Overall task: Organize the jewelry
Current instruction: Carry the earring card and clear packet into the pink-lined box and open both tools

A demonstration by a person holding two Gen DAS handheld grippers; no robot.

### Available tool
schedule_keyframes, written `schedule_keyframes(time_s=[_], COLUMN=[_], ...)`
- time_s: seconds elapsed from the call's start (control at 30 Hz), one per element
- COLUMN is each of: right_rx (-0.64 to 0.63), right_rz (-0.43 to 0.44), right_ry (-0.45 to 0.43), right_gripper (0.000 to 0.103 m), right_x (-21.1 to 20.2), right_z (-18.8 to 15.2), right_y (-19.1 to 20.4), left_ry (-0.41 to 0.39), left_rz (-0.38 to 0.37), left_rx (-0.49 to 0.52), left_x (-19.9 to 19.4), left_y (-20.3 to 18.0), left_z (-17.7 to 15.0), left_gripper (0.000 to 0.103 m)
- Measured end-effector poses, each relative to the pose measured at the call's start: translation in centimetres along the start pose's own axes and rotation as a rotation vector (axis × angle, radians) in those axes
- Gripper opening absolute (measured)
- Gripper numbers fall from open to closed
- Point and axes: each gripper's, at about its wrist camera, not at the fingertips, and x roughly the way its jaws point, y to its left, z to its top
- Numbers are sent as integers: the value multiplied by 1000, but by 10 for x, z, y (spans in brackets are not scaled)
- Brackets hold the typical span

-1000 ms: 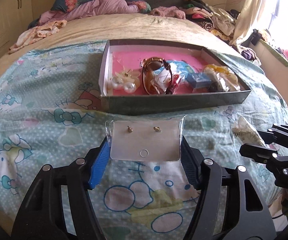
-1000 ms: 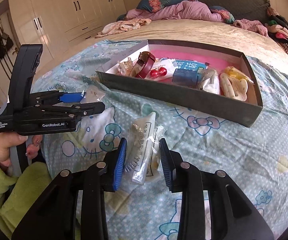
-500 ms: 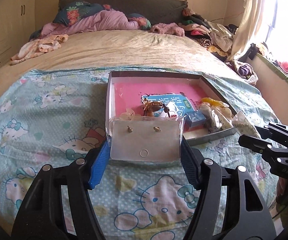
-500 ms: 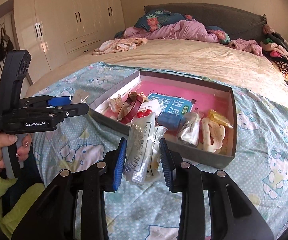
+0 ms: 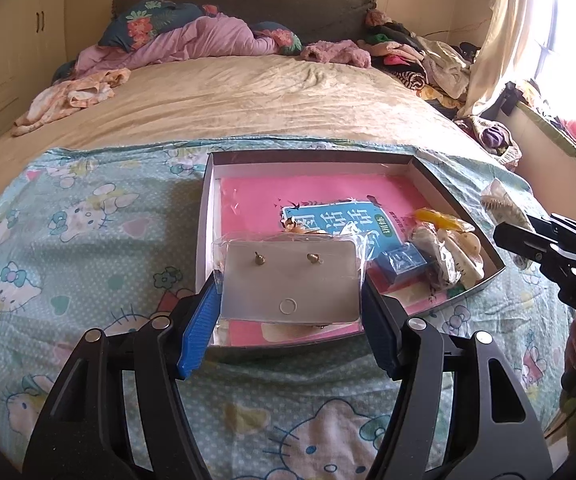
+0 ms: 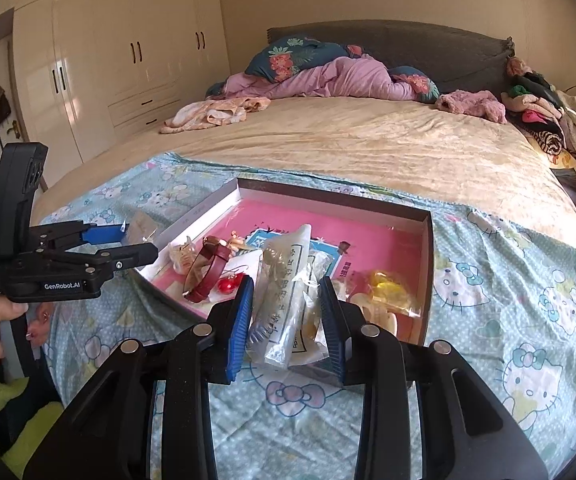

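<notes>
The shallow grey box [image 5: 454, 196] lies on the cartoon-print blanket [image 5: 87, 216] over the bed. On its pink lining sit a blue printed card [image 5: 340, 220], a small blue box [image 5: 406, 262], bagged pale and yellow pieces [image 5: 444, 248] at the right end, and, at the left end, a dark red strap [image 6: 209, 274], a red bead piece [image 6: 229, 284] and a pale clip [image 6: 181, 254].

The left gripper [image 5: 290, 300] hangs tilted down over the box's near left corner, jaws half spread and clamped on a clear earring packet [image 5: 290, 280]. The right gripper [image 6: 285, 320], tilted down over the box's near wall, has jaws nearly closed on crinkled plastic jewelry bags [image 6: 288, 292].
</notes>
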Motion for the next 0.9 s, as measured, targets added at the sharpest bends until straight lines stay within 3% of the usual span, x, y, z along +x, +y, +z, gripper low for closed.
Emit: schedule_keyframes(time_s=[0.5, 0.9], right_rx=[15, -17], right_rz=[-2, 51], right_ry=[25, 48], right_gripper=[32, 32], right_x=[30, 48], right_z=[7, 10], right_y=[-16, 3], left_ry=[50, 67], left_rz=[2, 16], left_rx=[14, 29], left_x=[30, 43], left_y=[-3, -4], left_z=[-2, -6], left_gripper=[57, 57])
